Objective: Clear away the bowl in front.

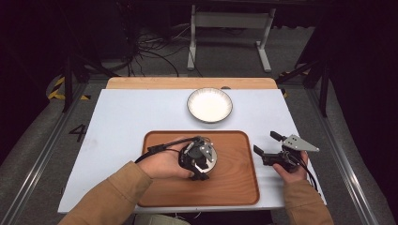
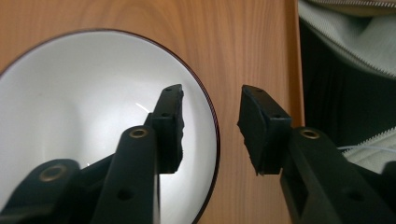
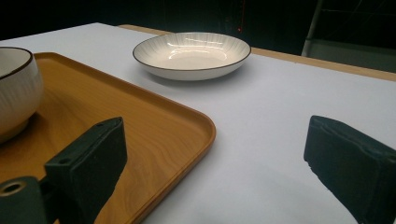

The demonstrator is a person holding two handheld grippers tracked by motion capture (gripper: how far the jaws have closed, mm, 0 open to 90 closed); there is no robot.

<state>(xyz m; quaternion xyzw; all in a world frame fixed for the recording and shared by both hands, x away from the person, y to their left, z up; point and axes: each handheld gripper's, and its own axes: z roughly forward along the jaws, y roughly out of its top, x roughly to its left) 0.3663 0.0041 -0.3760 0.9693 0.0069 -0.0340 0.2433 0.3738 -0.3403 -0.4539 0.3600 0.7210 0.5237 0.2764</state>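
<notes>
A small white bowl (image 1: 211,155) with a dark rim stands on a wooden tray (image 1: 234,180) near the table's front. My left gripper (image 1: 201,173) points down over the bowl, held by a hand in a tan sleeve. In the left gripper view the bowl (image 2: 84,107) lies under the open left gripper (image 2: 211,116). Its jaws straddle the rim, one inside the bowl and one over the tray (image 2: 243,46). My right gripper (image 1: 265,142) stands wide open just right of the tray, above the table. The right gripper view has the right gripper (image 3: 219,135) empty, with the bowl (image 3: 14,88) at far left.
A shallow white plate (image 1: 210,105) with a dark rim sits behind the tray on the white table (image 1: 131,112); the right gripper view has the plate (image 3: 191,53) beyond the tray's corner (image 3: 187,126). A wooden strip edges the table's far side. Cables and a desk frame lie on the floor beyond.
</notes>
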